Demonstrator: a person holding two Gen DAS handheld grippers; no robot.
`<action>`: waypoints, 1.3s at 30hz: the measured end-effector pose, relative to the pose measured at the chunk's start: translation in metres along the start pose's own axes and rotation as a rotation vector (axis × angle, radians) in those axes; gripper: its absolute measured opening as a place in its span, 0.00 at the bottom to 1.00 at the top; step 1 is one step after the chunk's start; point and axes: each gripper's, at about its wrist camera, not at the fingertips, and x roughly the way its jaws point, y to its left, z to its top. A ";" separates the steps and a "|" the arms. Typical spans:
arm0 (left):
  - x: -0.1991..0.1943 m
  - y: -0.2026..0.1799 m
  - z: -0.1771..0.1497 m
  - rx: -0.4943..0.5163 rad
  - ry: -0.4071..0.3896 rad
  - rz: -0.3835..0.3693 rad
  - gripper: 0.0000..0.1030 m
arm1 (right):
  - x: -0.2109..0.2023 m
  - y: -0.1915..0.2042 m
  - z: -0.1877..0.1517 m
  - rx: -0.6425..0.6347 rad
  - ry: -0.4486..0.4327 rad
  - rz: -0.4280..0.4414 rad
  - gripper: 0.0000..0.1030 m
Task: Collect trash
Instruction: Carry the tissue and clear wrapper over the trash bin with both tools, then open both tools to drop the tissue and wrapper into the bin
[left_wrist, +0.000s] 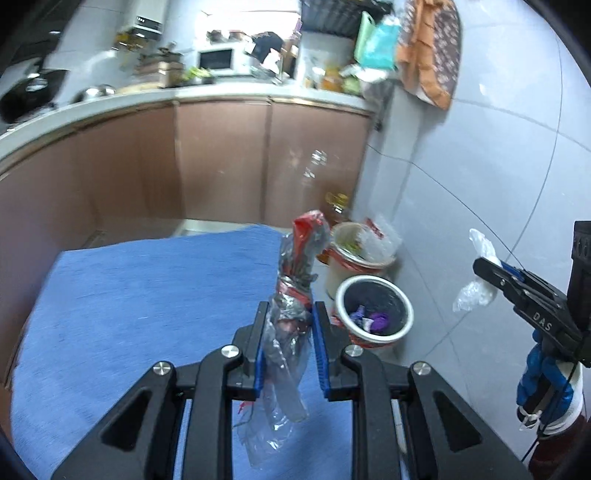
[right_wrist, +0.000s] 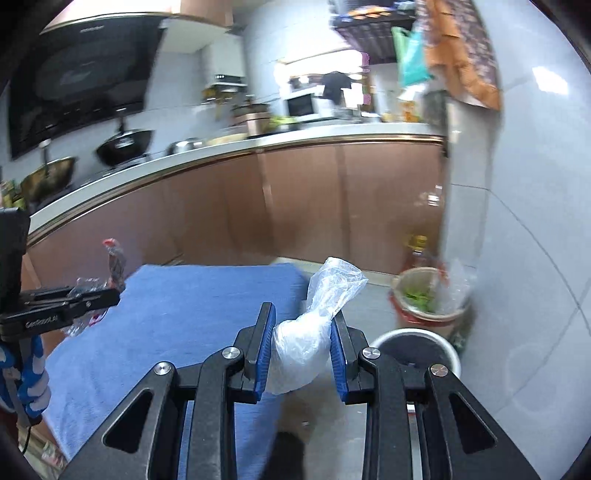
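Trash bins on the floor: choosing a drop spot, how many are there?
2, both beside the tiled wall: a near round bin with a dark liner, and behind it a fuller cream-and-red bin. Others may be hidden.

Blue cloth (left_wrist: 147, 295); red-and-grey wrapper (left_wrist: 299, 266)

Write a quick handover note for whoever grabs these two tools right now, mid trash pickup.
Left tool: shut on a crumpled red-and-clear wrapper.
Right tool: shut on a clear plastic bag.
Both are over the blue cloth, beside two bins on the floor: a black-lined bin already holding purple scraps, and a fuller bin behind it.
Done: both pieces picked up.
Left: drop each into a bin.
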 end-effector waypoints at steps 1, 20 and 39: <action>0.014 -0.010 0.004 0.013 0.017 -0.012 0.20 | 0.004 -0.015 -0.001 0.017 0.002 -0.028 0.27; 0.319 -0.158 0.055 0.148 0.352 -0.174 0.22 | 0.202 -0.210 -0.063 0.215 0.251 -0.219 0.28; 0.405 -0.184 0.072 0.083 0.358 -0.197 0.50 | 0.283 -0.253 -0.096 0.218 0.385 -0.285 0.51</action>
